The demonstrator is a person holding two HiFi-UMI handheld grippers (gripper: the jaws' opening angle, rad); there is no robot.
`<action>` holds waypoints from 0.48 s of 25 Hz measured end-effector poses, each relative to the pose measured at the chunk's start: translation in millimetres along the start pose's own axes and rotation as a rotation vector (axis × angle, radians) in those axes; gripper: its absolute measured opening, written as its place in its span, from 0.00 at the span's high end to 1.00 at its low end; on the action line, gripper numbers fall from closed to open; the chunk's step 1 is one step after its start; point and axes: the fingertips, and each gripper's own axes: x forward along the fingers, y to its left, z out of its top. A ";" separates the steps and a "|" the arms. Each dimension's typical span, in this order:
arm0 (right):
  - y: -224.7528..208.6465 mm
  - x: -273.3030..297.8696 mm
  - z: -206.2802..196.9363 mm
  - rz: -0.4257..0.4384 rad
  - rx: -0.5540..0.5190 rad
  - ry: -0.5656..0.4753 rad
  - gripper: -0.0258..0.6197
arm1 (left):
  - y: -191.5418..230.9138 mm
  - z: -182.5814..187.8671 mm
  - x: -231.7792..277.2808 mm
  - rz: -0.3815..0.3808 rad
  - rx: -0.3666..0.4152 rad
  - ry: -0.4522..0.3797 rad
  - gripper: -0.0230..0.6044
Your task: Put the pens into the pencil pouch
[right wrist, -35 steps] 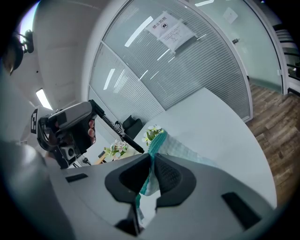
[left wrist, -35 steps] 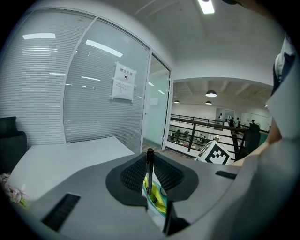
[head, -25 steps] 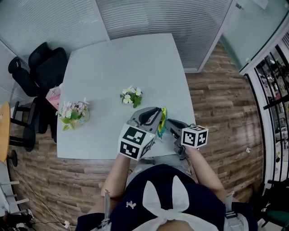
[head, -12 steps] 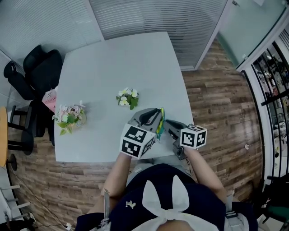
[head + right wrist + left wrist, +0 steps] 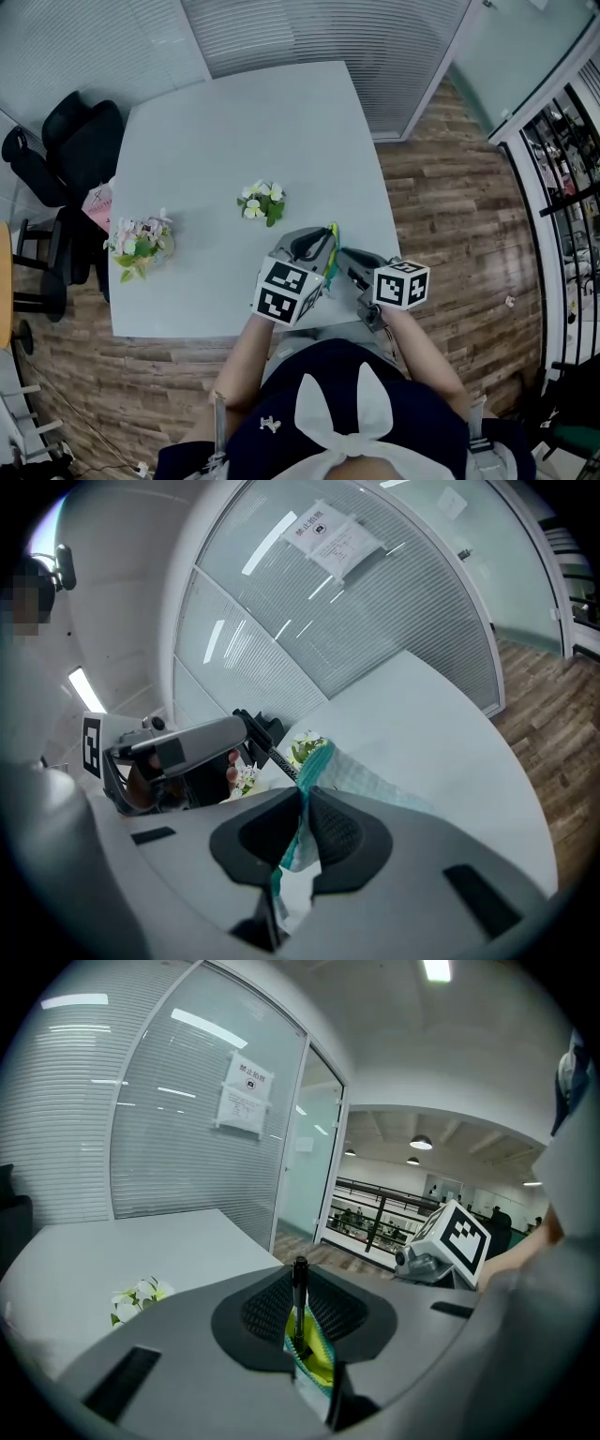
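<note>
The pencil pouch (image 5: 330,251), teal-edged with a yellow lining, hangs above the table's near edge between my two grippers. My right gripper (image 5: 302,832) is shut on its teal zipper edge (image 5: 298,829) and holds the mouth up; the checked fabric (image 5: 361,778) trails beyond the jaws. My left gripper (image 5: 300,1321) is shut on a black pen (image 5: 299,1293) held upright, its lower end inside the pouch's open mouth (image 5: 317,1361). In the right gripper view the pen (image 5: 273,756) slants from the left gripper (image 5: 178,745) down into the pouch. In the head view the left gripper (image 5: 312,247) and right gripper (image 5: 346,260) nearly meet.
The pale table (image 5: 253,122) carries a small white posy (image 5: 259,200) and a pink-and-white posy (image 5: 139,239) at its left edge. A black office chair (image 5: 61,145) and something pink (image 5: 97,200) stand left of the table. Wooden floor lies to the right.
My left gripper has sunk a little with the pen, which goes further into the pouch's mouth. The right gripper and the pouch edge have kept still.
</note>
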 end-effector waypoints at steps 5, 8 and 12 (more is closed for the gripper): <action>-1.1 -1.3 1.5 0.000 0.011 -0.006 0.90 | -0.2 -10.4 5.3 -0.001 -0.013 0.021 0.87; -1.2 -1.1 2.2 0.002 0.017 -0.008 0.90 | 0.5 -18.3 8.7 -0.001 -0.016 0.043 0.87; -0.8 -1.3 2.3 0.004 0.020 -0.007 0.90 | 0.3 -30.7 13.6 -0.001 -0.014 0.084 0.87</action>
